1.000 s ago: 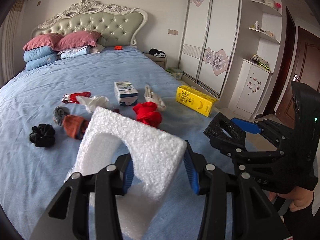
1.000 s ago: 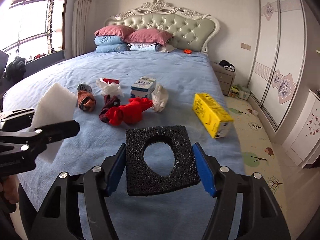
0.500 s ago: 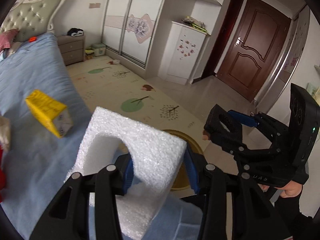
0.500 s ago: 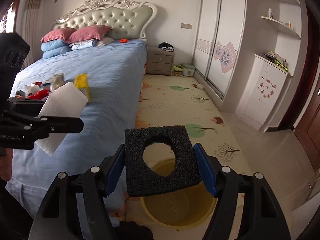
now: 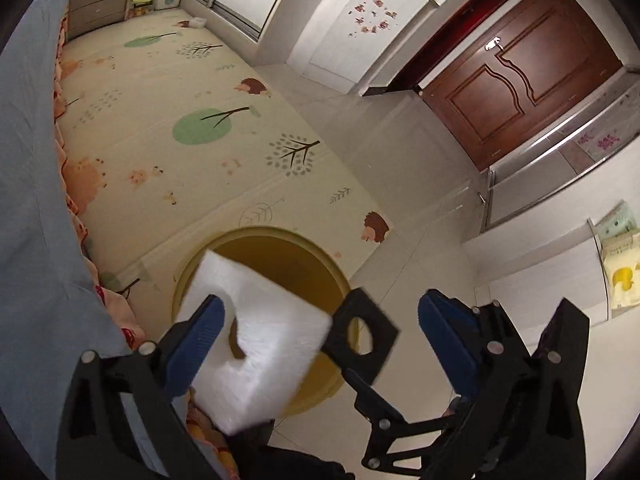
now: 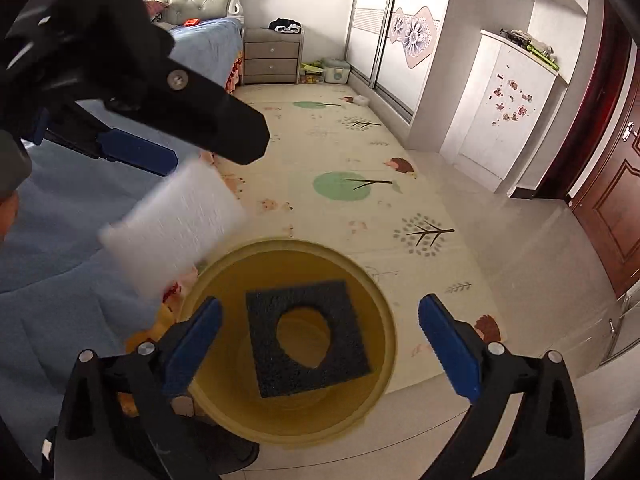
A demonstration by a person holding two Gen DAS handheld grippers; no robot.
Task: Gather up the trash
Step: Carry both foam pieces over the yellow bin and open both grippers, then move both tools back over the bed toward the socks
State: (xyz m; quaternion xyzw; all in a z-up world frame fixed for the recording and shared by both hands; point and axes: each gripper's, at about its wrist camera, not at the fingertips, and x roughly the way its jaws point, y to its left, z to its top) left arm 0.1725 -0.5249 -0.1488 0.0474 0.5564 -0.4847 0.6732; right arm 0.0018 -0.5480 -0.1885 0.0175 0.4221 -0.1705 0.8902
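Note:
A yellow round bin [image 5: 316, 256] stands on the floor by the bed; it also shows in the right wrist view [image 6: 372, 292]. My left gripper [image 5: 320, 344] is open, and a white foam block [image 5: 260, 340] is loose between its jaws above the bin, motion-blurred in the right wrist view [image 6: 172, 228]. My right gripper [image 6: 320, 344] is open, and a black foam square with a hole [image 6: 308, 332] hangs free over the bin's mouth; it also shows in the left wrist view [image 5: 360, 336].
The blue bed [image 5: 32, 184] lies on the left. A patterned play mat [image 6: 344, 184] covers the floor beyond the bin. A white cabinet [image 6: 504, 112], a wardrobe, a nightstand [image 6: 272, 60] and a brown door [image 5: 520, 68] stand around the room.
Both grippers have swung from the bed to above the bin and opened. The white and black foam pieces have come free of the jaws.

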